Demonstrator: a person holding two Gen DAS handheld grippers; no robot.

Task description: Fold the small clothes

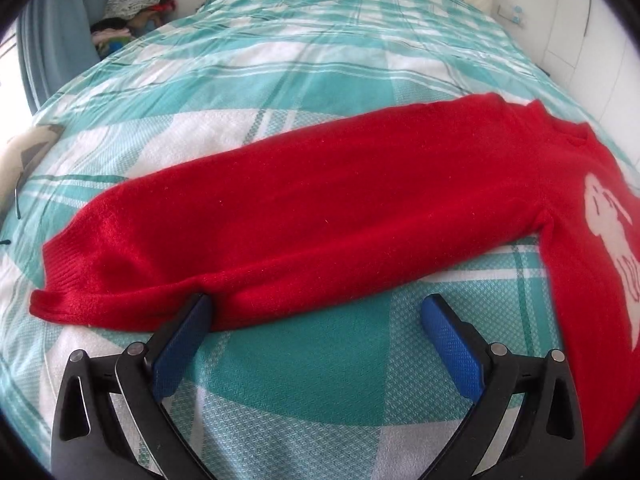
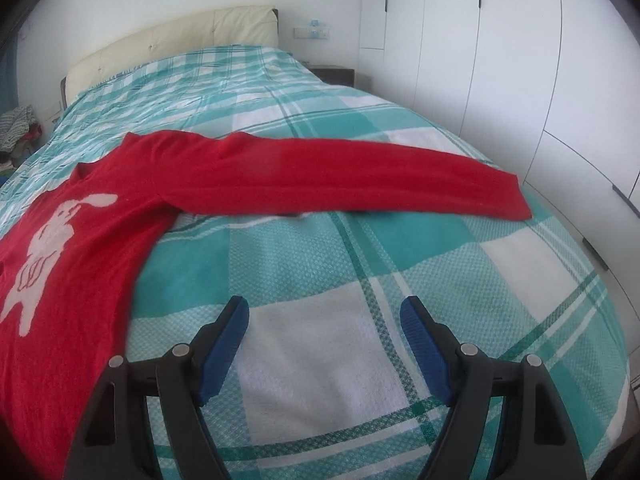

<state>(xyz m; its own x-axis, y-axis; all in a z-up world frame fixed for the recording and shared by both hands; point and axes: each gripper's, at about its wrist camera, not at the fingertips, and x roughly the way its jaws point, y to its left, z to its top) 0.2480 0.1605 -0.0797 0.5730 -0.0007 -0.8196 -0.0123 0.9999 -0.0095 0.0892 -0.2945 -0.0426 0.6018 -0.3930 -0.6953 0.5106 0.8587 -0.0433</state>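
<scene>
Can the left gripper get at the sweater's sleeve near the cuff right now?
Probably yes. The left gripper is open, one fingertip already at the sleeve edge, nothing lying between. Only the bedspread sits under the jaws.

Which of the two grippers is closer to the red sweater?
Left. The left gripper is open at a sleeve's edge of the red sweater, one finger touching it. The right gripper hangs open over bare bedspread.

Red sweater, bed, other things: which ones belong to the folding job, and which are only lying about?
Job:
- red sweater
- left tongs, open
- right tongs, open

Lying about:
- pile of clothes
- headboard
- wardrobe
- nightstand
</scene>
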